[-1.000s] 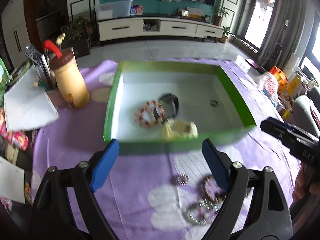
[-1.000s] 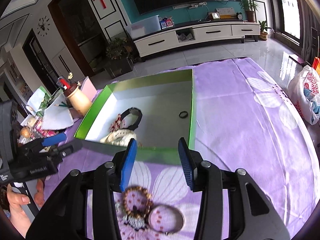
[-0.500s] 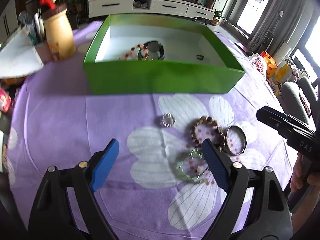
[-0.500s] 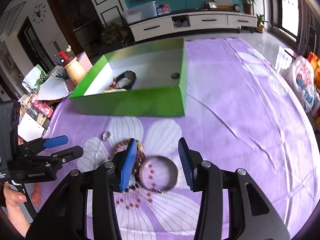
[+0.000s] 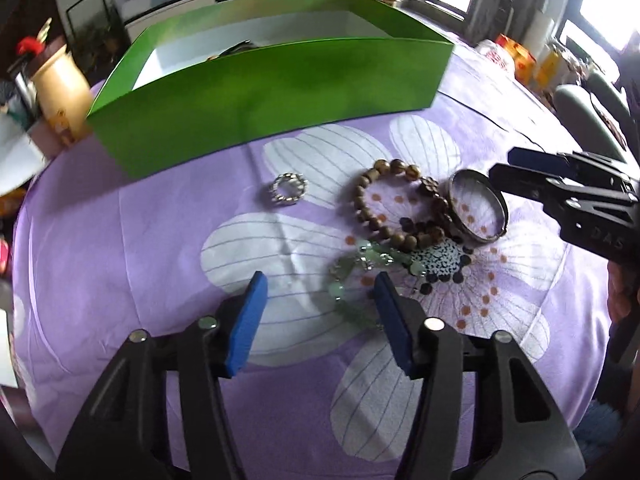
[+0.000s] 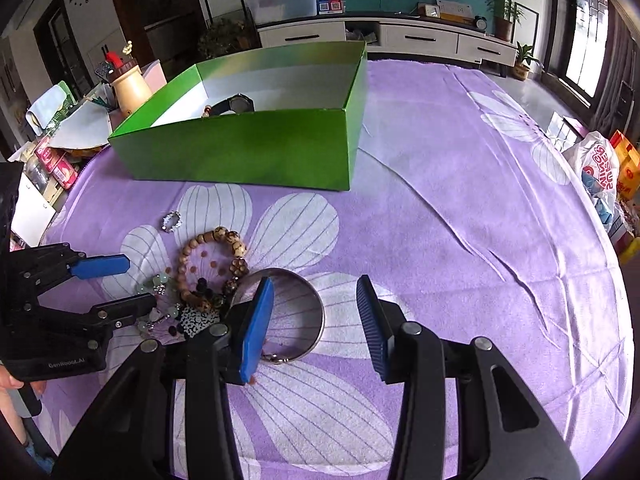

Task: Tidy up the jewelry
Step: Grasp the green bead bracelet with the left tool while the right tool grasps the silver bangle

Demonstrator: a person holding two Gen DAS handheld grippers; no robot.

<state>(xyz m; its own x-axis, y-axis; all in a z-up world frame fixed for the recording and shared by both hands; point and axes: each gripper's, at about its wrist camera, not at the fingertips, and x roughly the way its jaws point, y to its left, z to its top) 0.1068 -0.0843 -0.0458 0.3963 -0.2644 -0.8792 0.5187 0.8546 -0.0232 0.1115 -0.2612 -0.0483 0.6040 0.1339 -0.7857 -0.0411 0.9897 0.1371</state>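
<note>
Jewelry lies in a pile on the purple flowered cloth in front of a green box (image 5: 280, 92) (image 6: 240, 148). My left gripper (image 5: 322, 296) (image 6: 140, 283) hangs low over a green bead bracelet (image 5: 348, 276) (image 6: 160, 280). Its jaws are closing with the beads between them, and the pads do not press on them. My right gripper (image 6: 314, 292) (image 5: 506, 166) stands open over a silver bangle (image 6: 320, 316) (image 5: 476, 208), whose right rim lies between the jaws. Close by are a wooden bead bracelet (image 5: 368, 192) (image 6: 188, 252), a black-and-white bead piece (image 5: 440, 260) and a small silver ring (image 5: 288, 192) (image 6: 171, 222).
A black watch (image 6: 236, 104) and other pieces lie inside the box. A tan jar (image 5: 60, 80) (image 6: 130, 88), papers and packets crowd the table's left edge. A plastic bag (image 6: 596, 168) sits beyond the right edge. A person's hand holds each gripper.
Both grippers have come down from above the box to just over the jewelry pile. The left jaws have narrowed. The right jaws keep the same gap.
</note>
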